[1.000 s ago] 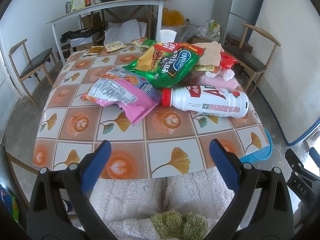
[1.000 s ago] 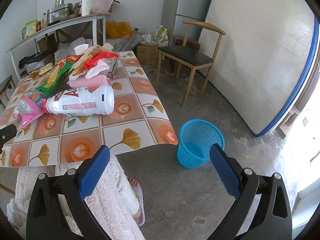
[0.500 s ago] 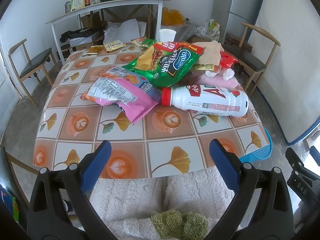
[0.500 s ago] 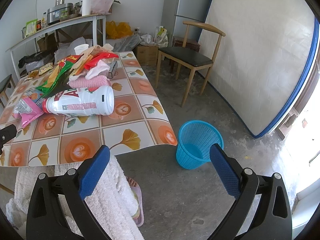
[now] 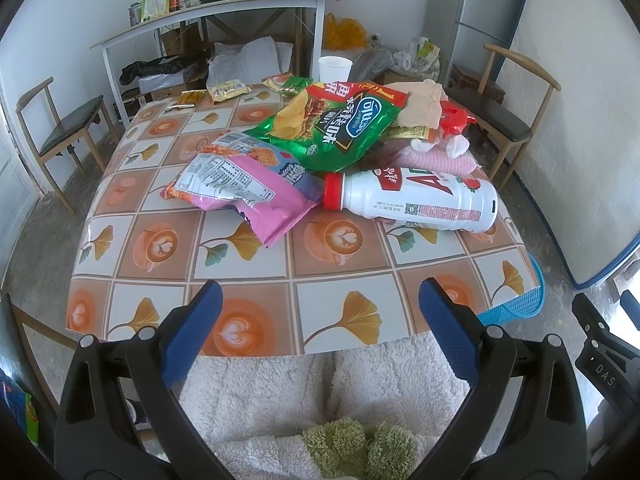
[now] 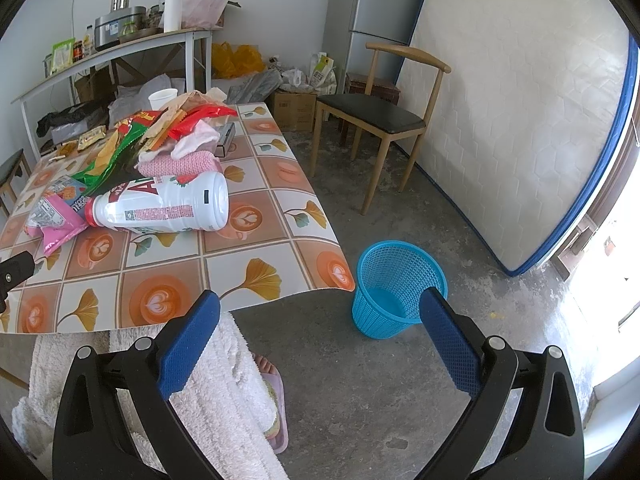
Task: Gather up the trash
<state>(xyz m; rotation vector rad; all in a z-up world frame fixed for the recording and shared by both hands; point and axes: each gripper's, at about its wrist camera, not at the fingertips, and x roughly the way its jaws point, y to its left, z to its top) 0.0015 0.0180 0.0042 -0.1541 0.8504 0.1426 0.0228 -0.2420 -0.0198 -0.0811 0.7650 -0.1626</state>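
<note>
Hovering unchanged, both tools gape empty; bottle [image 5: 416, 200] lies unmoved

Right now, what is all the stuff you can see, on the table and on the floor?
Bottle: one, white with red cap, lying on the table's near right.
Pink snack bag: one, left of the bottle's cap.
Green chip bag: one, behind both, on the pile.
Paper cup: one, white, far edge.
Pink cloth: one, behind the bottle.
Basket: one, blue, on the floor beside the table.
Chair: one, wooden, behind the basket.
Left gripper: open, empty.
Right gripper: open, empty.
</note>
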